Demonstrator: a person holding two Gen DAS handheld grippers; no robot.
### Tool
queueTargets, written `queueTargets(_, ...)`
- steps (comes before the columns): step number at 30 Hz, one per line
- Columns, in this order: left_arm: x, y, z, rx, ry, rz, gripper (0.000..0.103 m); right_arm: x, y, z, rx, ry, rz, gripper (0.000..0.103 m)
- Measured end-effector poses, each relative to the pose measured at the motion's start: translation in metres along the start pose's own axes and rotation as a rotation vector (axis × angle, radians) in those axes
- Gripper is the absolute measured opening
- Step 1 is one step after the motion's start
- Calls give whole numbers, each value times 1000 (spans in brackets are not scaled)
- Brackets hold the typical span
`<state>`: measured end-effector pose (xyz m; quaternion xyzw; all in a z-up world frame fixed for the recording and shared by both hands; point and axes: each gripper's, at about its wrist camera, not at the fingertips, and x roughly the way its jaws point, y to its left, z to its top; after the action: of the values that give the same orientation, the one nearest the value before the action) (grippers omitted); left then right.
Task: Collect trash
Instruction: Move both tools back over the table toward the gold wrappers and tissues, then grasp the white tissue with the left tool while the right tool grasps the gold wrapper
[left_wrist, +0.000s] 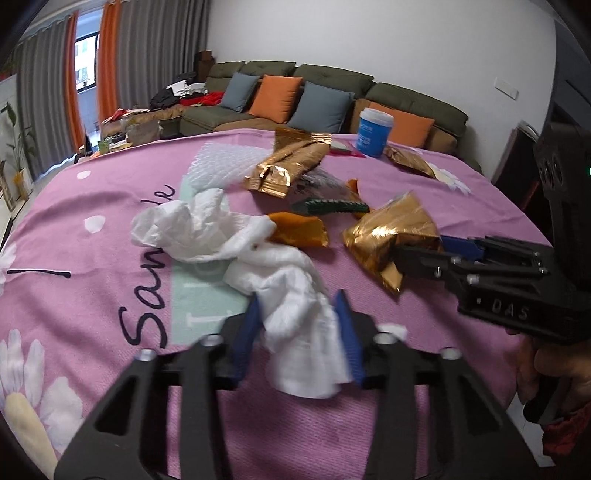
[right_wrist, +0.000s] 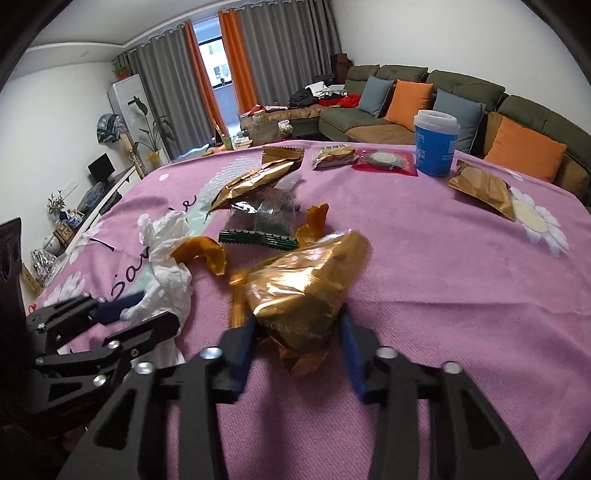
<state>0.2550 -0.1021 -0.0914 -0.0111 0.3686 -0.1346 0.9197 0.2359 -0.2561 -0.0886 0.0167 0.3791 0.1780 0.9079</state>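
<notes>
A crumpled white tissue (left_wrist: 229, 236) (right_wrist: 166, 266) lies on the pink cloth (left_wrist: 406, 369), and its near end sits pinched between the blue pads of my left gripper (left_wrist: 297, 297) (right_wrist: 147, 314). To the right, a crinkled gold foil wrapper (left_wrist: 388, 236) (right_wrist: 306, 273) is squeezed between the pads of my right gripper (right_wrist: 298, 319) (left_wrist: 413, 247). Behind them lie pieces of orange peel (left_wrist: 299, 230) (right_wrist: 201, 253), a green serrated wrapper (left_wrist: 328, 206) (right_wrist: 258, 238) and a long gold packet (left_wrist: 291, 162) (right_wrist: 251, 184).
A blue cup with a white lid (left_wrist: 373, 131) (right_wrist: 436, 144) stands at the far edge, beside a red packet (right_wrist: 384, 160) and another gold packet (right_wrist: 480, 188). A green sofa with cushions (left_wrist: 332, 92) runs behind the table. A person's hand (left_wrist: 546, 373) holds the right gripper.
</notes>
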Motion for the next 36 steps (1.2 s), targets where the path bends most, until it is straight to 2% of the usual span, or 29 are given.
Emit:
queueTargets(2, -1, -1, -2, -1, -10, -10, 20, -2, 2, -1, -2, -3, 2, 21)
queueTargets(3, -1, -1, -2, 2, -6, -17, 14, -4, 2, -1, -2, -7, 0, 20)
queueTargets(7, -13, -1, -4, 2, -43, -42, 12, -18, 6, -2, -4, -36, -6, 19)
queueTargets(11, -39, -1, -5, 15, -122, -51, 12, -40, 16, -1, -4, -77, -11, 19)
queueTargets(17, -76, 16, -12, -19, -193, -19, 12, -63, 54, 7, -75, -133, 20, 19)
queueTargets(23, -120, 54, -29, -86, -264, 72, 12, -61, 104, 10, -155, -137, 78, 19)
queueTargets(36, -201, 171, -75, -264, -359, 341, 12, -32, 223, 21, -340, -140, 221, 19)
